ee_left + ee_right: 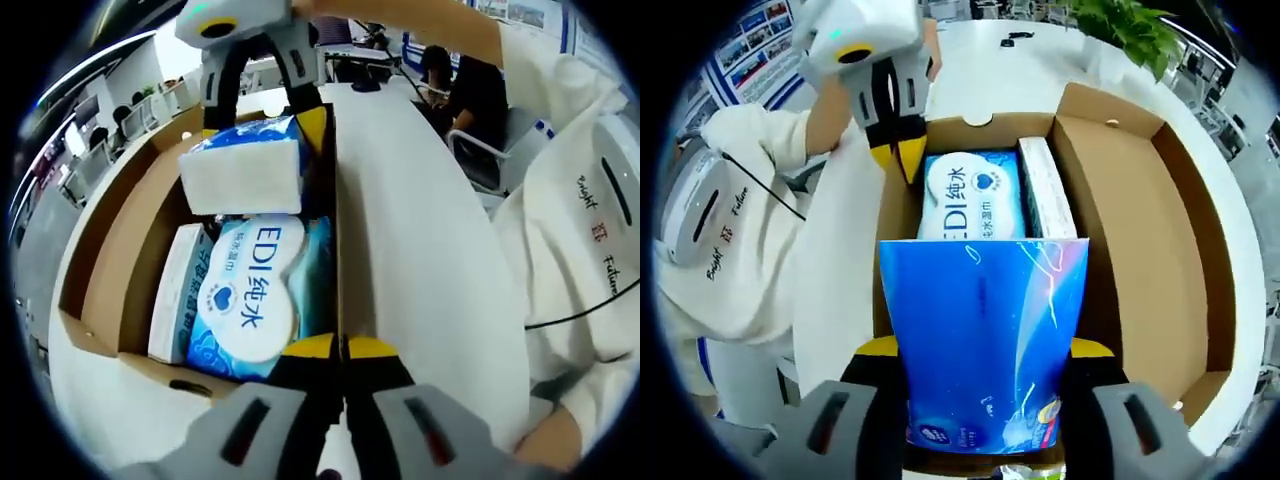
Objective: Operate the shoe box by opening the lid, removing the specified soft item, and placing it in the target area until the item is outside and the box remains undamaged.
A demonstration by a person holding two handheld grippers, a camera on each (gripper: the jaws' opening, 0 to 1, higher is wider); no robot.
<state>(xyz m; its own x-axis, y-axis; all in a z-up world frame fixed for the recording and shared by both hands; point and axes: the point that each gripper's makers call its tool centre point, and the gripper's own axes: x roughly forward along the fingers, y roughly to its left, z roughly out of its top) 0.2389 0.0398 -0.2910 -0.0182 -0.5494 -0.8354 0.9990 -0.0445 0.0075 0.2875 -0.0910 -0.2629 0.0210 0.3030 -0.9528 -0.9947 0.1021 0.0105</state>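
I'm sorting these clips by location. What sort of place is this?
Probably an open-plan office: a seated person at a desk, a potted plant, and posters on a wall. The shoe box sits on a white table.

Wet-wipes pack [250, 300] inside shoe box [110, 260], 7 o'clock in left gripper view: big "EDI" plus Chinese characters "纯水", heart logo beneath. Same pack [970, 195] at 12 o'clock in right gripper view, smaller characters too fine to read. White sleeve [590, 230], 3 o'clock: script "Bright Future". Print on blue tissue pack [985, 340] illegible.
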